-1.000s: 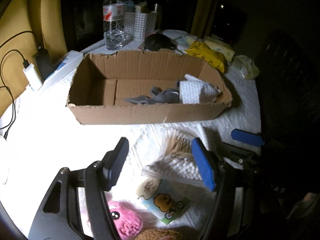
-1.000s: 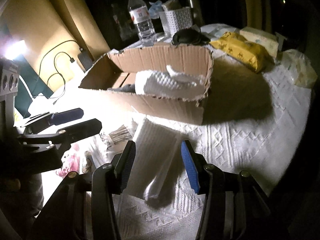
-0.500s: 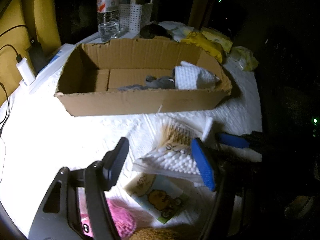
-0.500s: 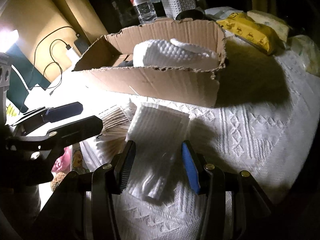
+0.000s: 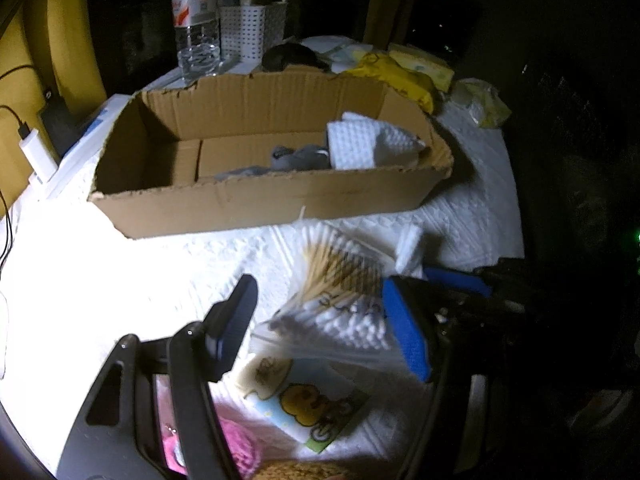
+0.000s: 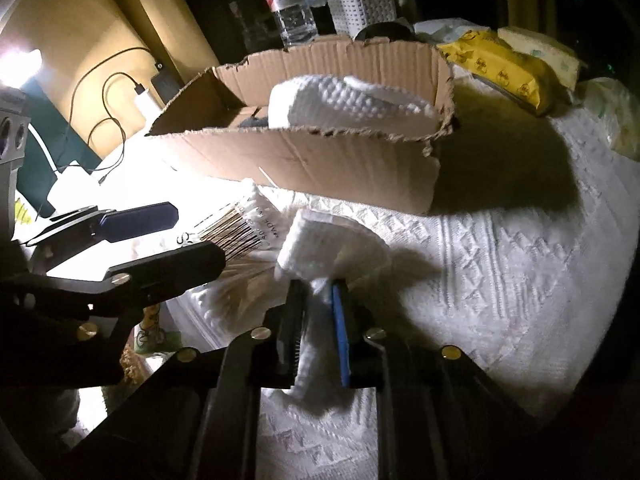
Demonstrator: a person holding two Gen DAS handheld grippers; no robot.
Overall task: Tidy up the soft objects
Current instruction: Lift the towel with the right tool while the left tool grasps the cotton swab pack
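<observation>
The right gripper (image 6: 318,320) pinches a folded white cloth (image 6: 332,248) just before the cardboard box (image 6: 304,160). The left gripper (image 5: 320,320) gapes over bagged cotton swabs (image 5: 340,312). The limp cloth may snag the box's rim.

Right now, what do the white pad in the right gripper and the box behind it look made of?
White pad: soft, quilted cotton or tissue; it crumples between the right gripper fingers. Box: plain brown corrugated cardboard, matte, with ragged torn edges showing fluting.

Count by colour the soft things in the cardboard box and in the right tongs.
White: 2, one towel in the cardboard box, one folded cloth in the right tongs.
Grey: 1, a bundle in the box.
Total: 3.
</observation>
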